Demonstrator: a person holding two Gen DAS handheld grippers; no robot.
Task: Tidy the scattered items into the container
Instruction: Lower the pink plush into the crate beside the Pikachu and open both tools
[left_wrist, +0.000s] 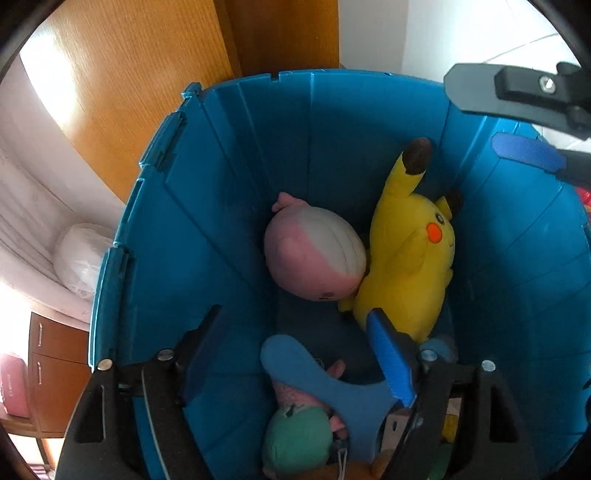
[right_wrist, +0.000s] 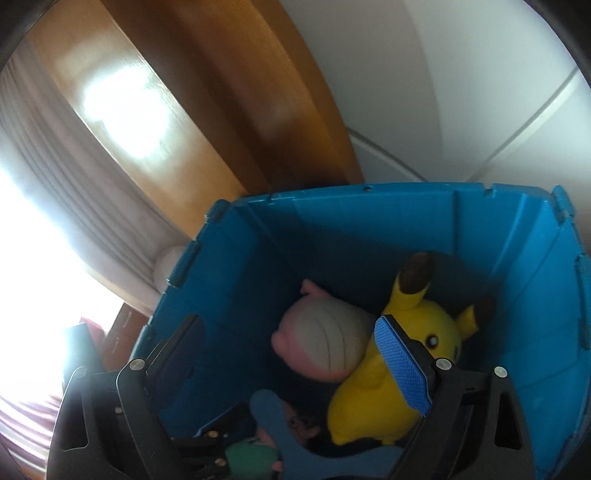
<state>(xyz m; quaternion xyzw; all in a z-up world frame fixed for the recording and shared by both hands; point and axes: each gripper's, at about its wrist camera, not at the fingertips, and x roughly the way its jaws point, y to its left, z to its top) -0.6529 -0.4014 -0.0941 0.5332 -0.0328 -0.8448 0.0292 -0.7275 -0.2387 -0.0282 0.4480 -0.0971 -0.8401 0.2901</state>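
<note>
1. Blue bin sits on the floor by a wooden door; we see its inside walls from both wrist views.
2. Yellow plush lies in the bin against the far right wall, touching the pink-and-white plush beside it.
3. Blue-eared plush sits nearest our left camera, green plush under it.
4. Left gripper: jaws wide, nothing pinched, over the bin.
5. Right gripper: jaws wide, empty, over the bin too.
</note>
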